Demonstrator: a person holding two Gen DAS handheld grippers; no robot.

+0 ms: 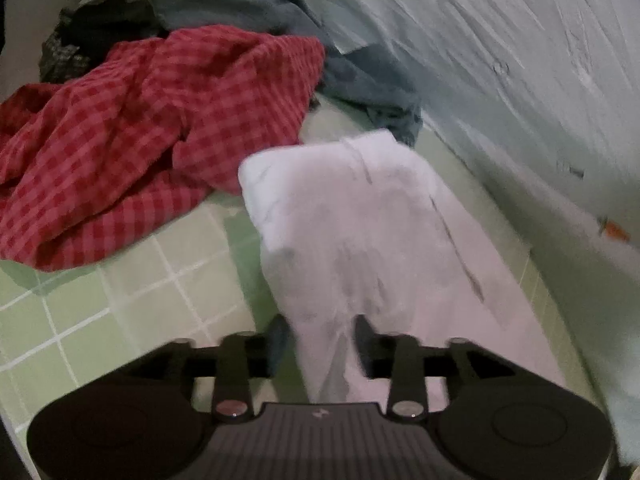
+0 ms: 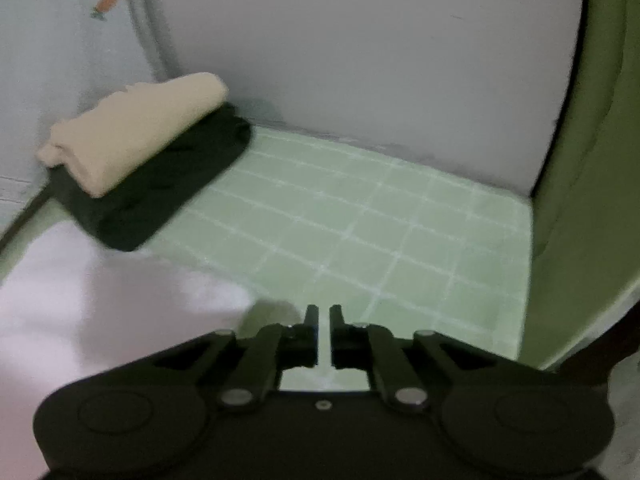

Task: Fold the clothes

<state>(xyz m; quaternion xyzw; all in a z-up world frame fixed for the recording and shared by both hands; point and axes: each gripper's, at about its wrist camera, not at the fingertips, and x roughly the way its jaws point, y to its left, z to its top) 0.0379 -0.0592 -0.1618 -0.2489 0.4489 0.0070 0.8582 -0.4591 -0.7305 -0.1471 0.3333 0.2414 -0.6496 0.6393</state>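
Left gripper (image 1: 322, 334): fingers apart with the white garment (image 1: 360, 232) bunched between them; cloth fills the gap and touches both, so it looks clamped on it, though blur hides the contact. The garment runs forward from the jaws across the green tiled surface (image 1: 120, 300) and ends in a folded edge near the far pile.

Right gripper (image 2: 324, 320): jaws nearly together, a thin slit between them, nothing in it. It sits over bare tile, just beside the white garment's edge, which fills the lower left of the right wrist view.

Around, left wrist view: red checked cloth (image 1: 140, 128) crumpled at the left, its hem just beside the white garment's far left corner. Behind it a grey-blue garment (image 1: 280, 20) and darker clothes (image 1: 92, 28), heaped and overlapping; separate items are hard to tell apart. A pale sheet with small orange carrot prints (image 1: 500, 60) hangs along the right edge of the tiled surface.

Right wrist view: beige folded cloth (image 2: 136, 128) stacked on a black folded garment (image 2: 168, 184) in the far left corner, against the grey wall (image 2: 360, 60). Green curtain-like fabric (image 2: 580, 160) bounds the right edge.

Open tile lies ahead and right of the right gripper up to the wall. Both views are motion-blurred; each garment's near end is cut off by the gripper body.
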